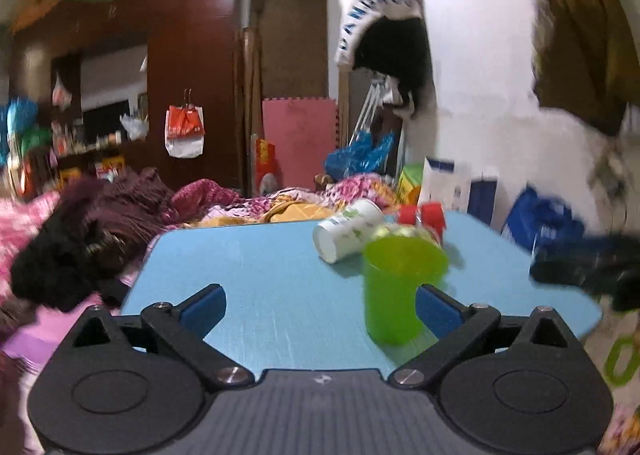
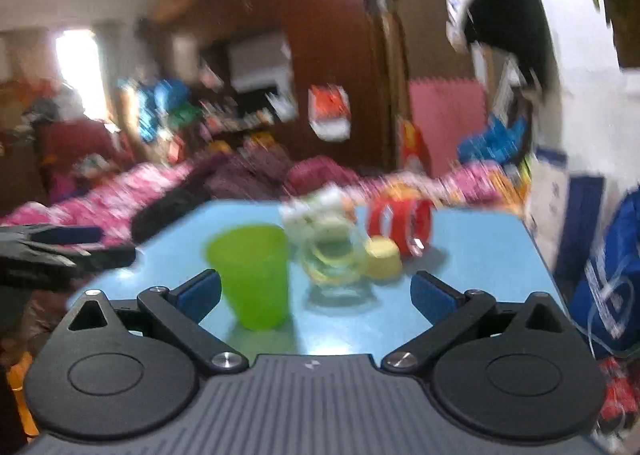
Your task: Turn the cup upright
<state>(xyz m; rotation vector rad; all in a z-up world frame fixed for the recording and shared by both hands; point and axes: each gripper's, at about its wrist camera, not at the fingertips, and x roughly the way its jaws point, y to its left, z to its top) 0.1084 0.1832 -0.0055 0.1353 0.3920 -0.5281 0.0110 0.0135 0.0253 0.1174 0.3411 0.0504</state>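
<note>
A green plastic cup stands upright, mouth up, on the blue table. My left gripper is open and empty; the cup stands just inside its right finger. In the right wrist view the cup stands just inside the left finger of my open, empty right gripper. A white paper cup lies on its side behind the green one. The right wrist view is blurred.
Behind the green cup are a clear glass, a small yellow cup upside down and a red cup on its side. Bedding lies beyond the table's left and far edges. The other gripper shows at the right.
</note>
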